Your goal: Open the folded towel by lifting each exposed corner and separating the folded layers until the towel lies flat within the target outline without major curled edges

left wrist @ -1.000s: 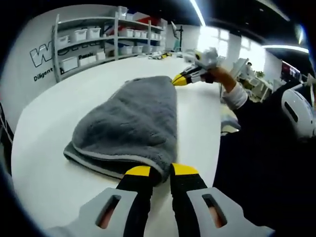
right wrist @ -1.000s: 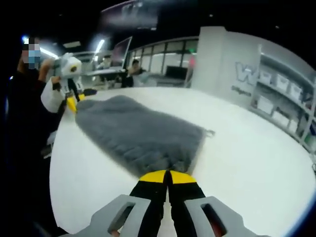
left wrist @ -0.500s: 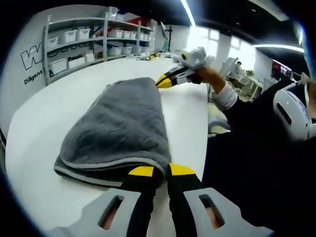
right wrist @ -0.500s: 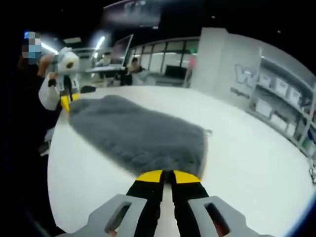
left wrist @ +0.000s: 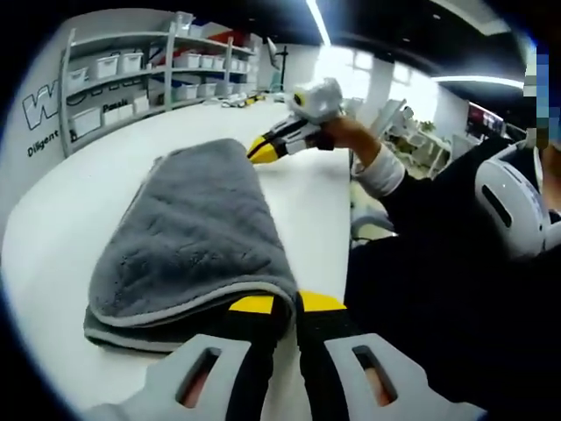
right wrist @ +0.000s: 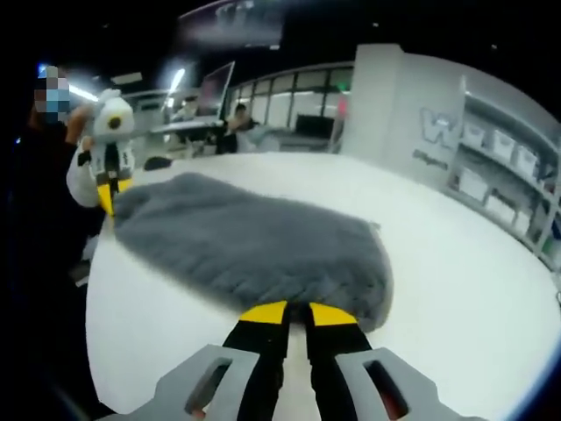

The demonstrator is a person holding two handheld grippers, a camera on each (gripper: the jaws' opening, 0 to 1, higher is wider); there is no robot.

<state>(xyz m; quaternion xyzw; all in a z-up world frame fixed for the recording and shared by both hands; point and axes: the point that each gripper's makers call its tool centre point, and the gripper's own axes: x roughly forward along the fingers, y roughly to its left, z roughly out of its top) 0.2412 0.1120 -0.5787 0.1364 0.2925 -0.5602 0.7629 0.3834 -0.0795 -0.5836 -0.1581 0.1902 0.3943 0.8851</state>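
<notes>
On the white table (left wrist: 53, 263), the grey towel (left wrist: 193, 237) lies folded in layers, its pale hemmed edges stacked at the near end in the left gripper view. At 6 o'clock in that view, your left gripper (left wrist: 276, 305) has its yellow-tipped jaws closed on the near corner of the towel, the upper layer raised slightly off the layer beneath. At 12 o'clock, your right gripper (left wrist: 260, 149) meets the far corner of the towel, held by your hand (left wrist: 337, 136) with a white cuff behind it.

In the right gripper view, the towel (right wrist: 254, 246) spreads from 6 o'clock toward 10 o'clock across the table (right wrist: 456, 289); your right gripper (right wrist: 287, 313) pinches the near edge, jaws nearly together. Your left gripper (right wrist: 107, 195) touches the far corner at 10 o'clock. Shelving with white bins (left wrist: 114, 74) stands beyond the table at 11 o'clock in the left gripper view.
</notes>
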